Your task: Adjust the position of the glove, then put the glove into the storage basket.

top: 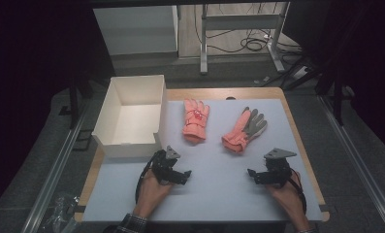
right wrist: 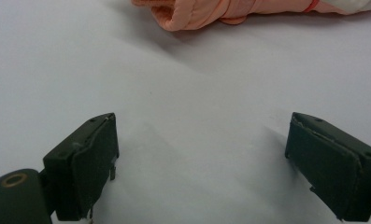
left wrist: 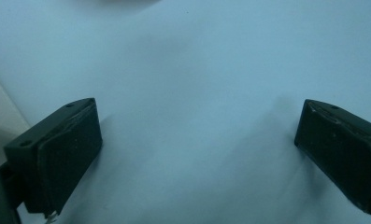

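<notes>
High view — left gripper and right gripper, jaws apart, empty, on bare white mat; two pink gloves beyond, white box at left edge; no legible writing.

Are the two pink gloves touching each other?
Apart. The high view shows the left glove and the right glove lying side by side with a bare strip of the white table cover between them.

Setting is looking like a lab or test room: a wooden table is sitting under a pale sheet on grey carpet, cables are trailing across the floor behind, and metal rails are flanking the station amid dark surroundings.
</notes>
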Action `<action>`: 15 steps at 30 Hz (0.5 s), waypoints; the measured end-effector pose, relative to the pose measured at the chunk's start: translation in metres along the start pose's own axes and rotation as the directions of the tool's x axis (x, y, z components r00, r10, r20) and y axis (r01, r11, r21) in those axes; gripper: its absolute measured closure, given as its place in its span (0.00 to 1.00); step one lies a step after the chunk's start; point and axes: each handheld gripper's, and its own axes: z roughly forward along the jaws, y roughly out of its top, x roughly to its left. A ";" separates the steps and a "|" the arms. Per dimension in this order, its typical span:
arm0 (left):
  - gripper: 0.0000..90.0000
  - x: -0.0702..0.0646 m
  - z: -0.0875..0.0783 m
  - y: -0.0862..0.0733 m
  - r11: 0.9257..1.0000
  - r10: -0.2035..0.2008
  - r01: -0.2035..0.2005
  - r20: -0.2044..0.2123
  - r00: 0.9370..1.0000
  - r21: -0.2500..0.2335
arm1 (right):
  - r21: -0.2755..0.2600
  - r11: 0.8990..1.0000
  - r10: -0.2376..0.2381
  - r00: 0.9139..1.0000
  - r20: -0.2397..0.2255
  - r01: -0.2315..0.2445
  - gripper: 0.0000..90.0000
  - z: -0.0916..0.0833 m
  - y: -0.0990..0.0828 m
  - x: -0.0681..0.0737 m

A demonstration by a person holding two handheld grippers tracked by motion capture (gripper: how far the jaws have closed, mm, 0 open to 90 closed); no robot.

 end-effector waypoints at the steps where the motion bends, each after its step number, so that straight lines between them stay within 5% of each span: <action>1: 0.01 0.000 0.000 0.000 1.000 0.000 0.000 0.000 1.000 0.000 | 0.000 1.000 0.000 1.000 0.000 0.000 0.11 0.000 0.000 0.000; 15: 0.01 0.000 0.000 -0.001 1.000 0.002 -0.002 -0.001 1.000 -0.008 | 0.007 1.000 0.004 1.000 0.008 -0.004 0.11 0.000 0.001 0.001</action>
